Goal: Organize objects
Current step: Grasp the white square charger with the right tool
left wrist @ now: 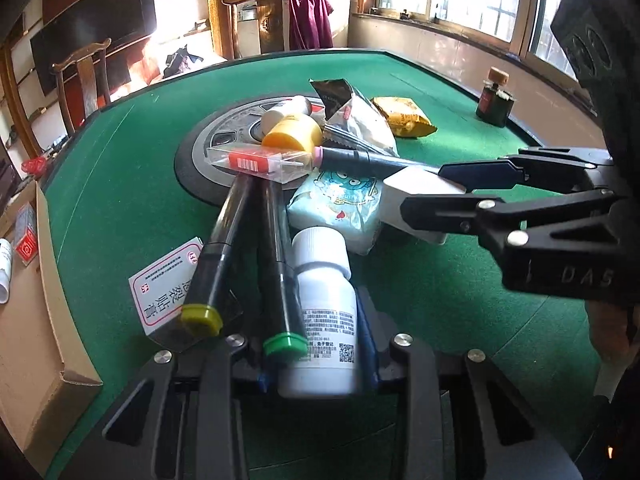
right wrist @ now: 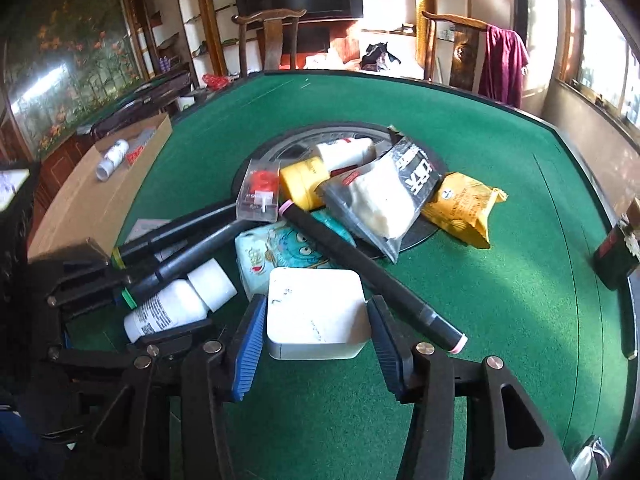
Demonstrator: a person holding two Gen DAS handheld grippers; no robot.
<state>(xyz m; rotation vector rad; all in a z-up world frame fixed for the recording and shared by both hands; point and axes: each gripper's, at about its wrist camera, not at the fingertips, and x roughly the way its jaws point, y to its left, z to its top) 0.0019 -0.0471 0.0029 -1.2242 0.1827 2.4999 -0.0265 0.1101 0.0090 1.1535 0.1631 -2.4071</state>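
My left gripper [left wrist: 320, 356] fingers pinch a light, slippery white bottle [left wrist: 324, 312]; my right gripper [right wrist: 316, 320] fingers straddle a rigid white box [right wrist: 316, 312], not quite touching its flat sides.

Matt green felt is covering the table [left wrist: 120, 200]. At lower centre a smooth white plastic bottle [left wrist: 320, 304] is carrying a paper label. The snack bag [right wrist: 384, 196] at upper centre is showing glossy, crinkled film. The white box [right wrist: 316, 312] is looking smooth and matt. At left, the cardboard box [right wrist: 80, 208] is looking dull and papery.
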